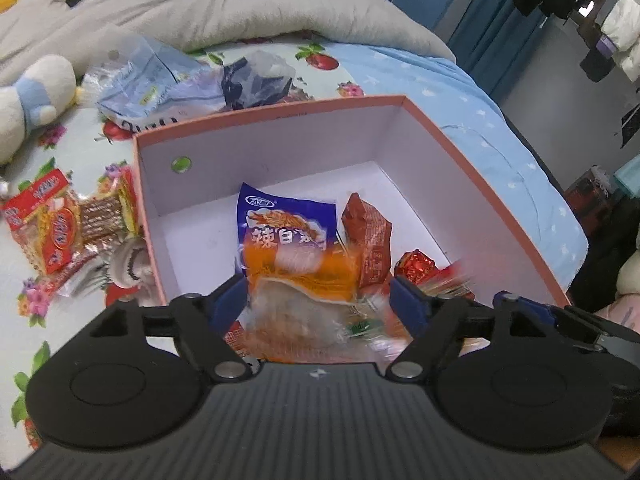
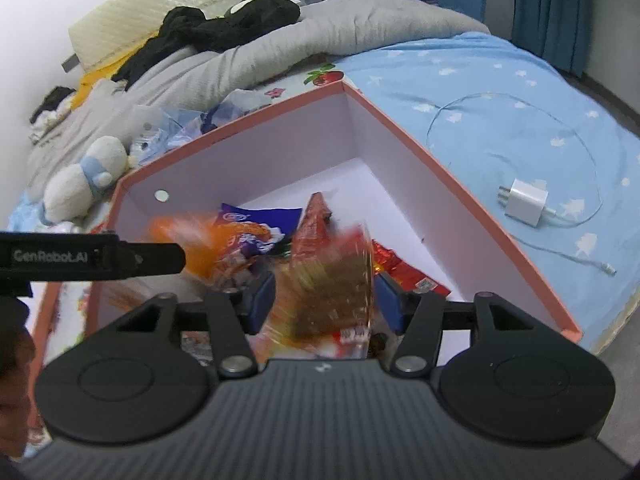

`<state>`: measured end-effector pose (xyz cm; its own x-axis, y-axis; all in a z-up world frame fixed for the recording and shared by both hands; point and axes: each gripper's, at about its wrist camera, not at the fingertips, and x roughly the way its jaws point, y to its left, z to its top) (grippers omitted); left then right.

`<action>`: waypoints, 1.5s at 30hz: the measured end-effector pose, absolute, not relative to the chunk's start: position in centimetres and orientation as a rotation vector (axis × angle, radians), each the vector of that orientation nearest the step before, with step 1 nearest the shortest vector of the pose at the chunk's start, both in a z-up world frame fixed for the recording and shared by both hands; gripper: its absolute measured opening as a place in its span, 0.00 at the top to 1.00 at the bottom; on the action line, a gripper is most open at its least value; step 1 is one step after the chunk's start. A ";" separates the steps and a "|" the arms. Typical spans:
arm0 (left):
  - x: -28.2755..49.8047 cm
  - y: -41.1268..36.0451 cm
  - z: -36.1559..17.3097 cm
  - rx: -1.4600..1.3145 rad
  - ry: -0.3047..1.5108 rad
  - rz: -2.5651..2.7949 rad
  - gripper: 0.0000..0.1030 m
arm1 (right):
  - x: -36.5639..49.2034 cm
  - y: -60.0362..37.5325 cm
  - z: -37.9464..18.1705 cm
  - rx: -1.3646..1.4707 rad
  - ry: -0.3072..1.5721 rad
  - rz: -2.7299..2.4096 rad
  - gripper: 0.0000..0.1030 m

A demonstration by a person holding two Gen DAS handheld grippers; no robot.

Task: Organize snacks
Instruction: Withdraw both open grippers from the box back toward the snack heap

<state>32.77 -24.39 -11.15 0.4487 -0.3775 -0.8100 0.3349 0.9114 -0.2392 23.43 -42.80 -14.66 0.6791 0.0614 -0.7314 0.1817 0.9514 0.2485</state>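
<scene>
I find both grippers, left (image 1: 318, 294) and right (image 2: 326, 300), released over the pink box (image 1: 460, 148); blurred snack packets (image 1: 296, 276) apparently dropping between the jaws.

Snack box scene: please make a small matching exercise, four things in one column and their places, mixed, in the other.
Things:
1. blue and orange shrimp packet
2. white charger
3. plush toy
4. red cracker packets

Places:
A. on the blue sheet, outside the box
B. inside the pink box
C. on the flowered sheet, just beside the box
D. by the grey blanket

Pairs: 1-B, 2-A, 3-D, 4-C
</scene>
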 end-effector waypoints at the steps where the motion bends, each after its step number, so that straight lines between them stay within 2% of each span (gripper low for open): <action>1: 32.4 -24.2 -10.9 -0.041 1.007 -0.448 0.19 | 23.0 -42.7 -14.4 0.317 0.818 -0.073 0.29; 26: 15.7 -13.3 -0.4 -0.089 0.760 -0.378 0.19 | 10.5 -34.1 -6.3 0.250 0.623 0.055 0.29; 37: 8.6 -7.2 1.3 -0.124 0.687 -0.295 0.19 | 6.5 -29.7 -5.8 0.199 0.593 0.150 0.29; 45: 4.9 -2.5 0.3 -0.171 0.671 -0.211 0.19 | 5.7 -27.0 -7.1 0.168 0.593 0.225 0.29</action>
<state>4.87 -2.49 0.29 0.7635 -0.2478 -0.5964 0.1381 0.9647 -0.2241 5.67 -27.02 -7.12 0.8059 0.2570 -0.5334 -0.1607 0.9620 0.2207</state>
